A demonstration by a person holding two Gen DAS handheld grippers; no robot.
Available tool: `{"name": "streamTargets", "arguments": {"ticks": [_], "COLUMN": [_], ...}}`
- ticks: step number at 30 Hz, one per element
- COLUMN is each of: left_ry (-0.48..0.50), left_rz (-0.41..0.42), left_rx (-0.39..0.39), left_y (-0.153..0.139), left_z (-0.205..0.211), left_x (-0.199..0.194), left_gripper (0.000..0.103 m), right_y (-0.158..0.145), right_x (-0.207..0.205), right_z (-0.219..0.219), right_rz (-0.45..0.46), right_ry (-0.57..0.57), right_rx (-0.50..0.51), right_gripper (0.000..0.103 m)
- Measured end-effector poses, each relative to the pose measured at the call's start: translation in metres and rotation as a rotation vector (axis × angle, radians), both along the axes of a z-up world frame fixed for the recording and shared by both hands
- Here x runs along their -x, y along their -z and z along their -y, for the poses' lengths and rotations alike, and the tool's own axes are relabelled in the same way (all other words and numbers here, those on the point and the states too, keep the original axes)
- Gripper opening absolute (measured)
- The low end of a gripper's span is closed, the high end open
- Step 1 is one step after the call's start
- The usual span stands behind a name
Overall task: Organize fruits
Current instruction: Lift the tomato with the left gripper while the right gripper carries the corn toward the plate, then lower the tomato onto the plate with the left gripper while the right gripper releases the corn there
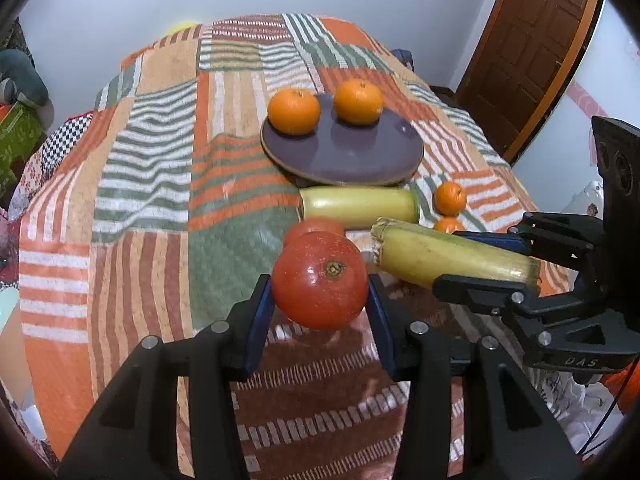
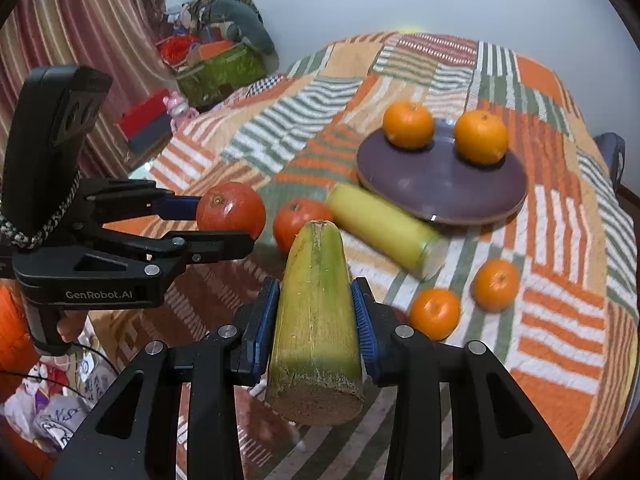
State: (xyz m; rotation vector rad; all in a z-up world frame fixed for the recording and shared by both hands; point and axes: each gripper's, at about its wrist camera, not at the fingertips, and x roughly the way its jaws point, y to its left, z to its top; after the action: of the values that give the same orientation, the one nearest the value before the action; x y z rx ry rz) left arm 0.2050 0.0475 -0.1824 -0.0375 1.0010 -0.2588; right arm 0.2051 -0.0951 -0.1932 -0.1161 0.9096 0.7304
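1. Left tongs (image 1: 320, 292) clenched on a red tomato (image 1: 320, 280), blue pads against both its sides; tomato lifted clear of the bedspread (image 1: 160, 184).
2. Right tongs (image 2: 316, 320) clenched on a yellow-green corn cob (image 2: 316, 320), pads pressing its flanks, cut end toward the camera, tip pointing away; cob off the bed.
3. In the left view the right tongs (image 1: 486, 264) come in from the right edge with that cob (image 1: 448, 256) crosswise, just right of the held tomato.
4. In the right view the left tongs (image 2: 224, 220) come in from the left with the tomato (image 2: 231, 211); fingers of a hand (image 2: 70, 326) show on the handle below.
5. Second tomato (image 2: 298, 222) lies on the bedspread, just behind the held cob's tip.
6. Second corn cob (image 2: 384, 230) lies on the bedspread between that tomato and the plate (image 2: 440, 188), near the plate's front rim.
7. Purple plate carries two oranges (image 2: 408, 124) (image 2: 481, 137), apart, at its far side.
8. Two more oranges (image 2: 435, 314) (image 2: 495, 285) lie on the bedspread, near each other, to the right of the loose cob.
9. Brown door (image 1: 532, 40) beyond the bed's right side in the left view.
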Motion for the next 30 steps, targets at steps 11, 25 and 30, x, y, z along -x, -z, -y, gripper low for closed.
{"name": "streamTargets", "arguments": {"ticks": [11, 25, 30], "left_ry": [0.003, 0.028, 0.034], "left_rz": [0.042, 0.023, 0.0], "left_rx": [-0.004, 0.0, 0.004], "left_y": [-0.018, -0.004, 0.008], "left_z": [0.005, 0.011, 0.01], "left_x": [-0.041, -0.11, -0.131], "left_gripper": [0.046, 0.046, 0.046], "right_y": [-0.022, -0.01, 0.006], "right_x": [-0.03, -0.098, -0.118], "right_z": [0.019, 0.025, 0.023], "right_rz": [0.064, 0.084, 0.057], "right_ry": [0.068, 0.15, 0.163], "right_rx": [-0.019, 0.013, 0.032], "right_gripper": [0.034, 0.034, 0.034]}}
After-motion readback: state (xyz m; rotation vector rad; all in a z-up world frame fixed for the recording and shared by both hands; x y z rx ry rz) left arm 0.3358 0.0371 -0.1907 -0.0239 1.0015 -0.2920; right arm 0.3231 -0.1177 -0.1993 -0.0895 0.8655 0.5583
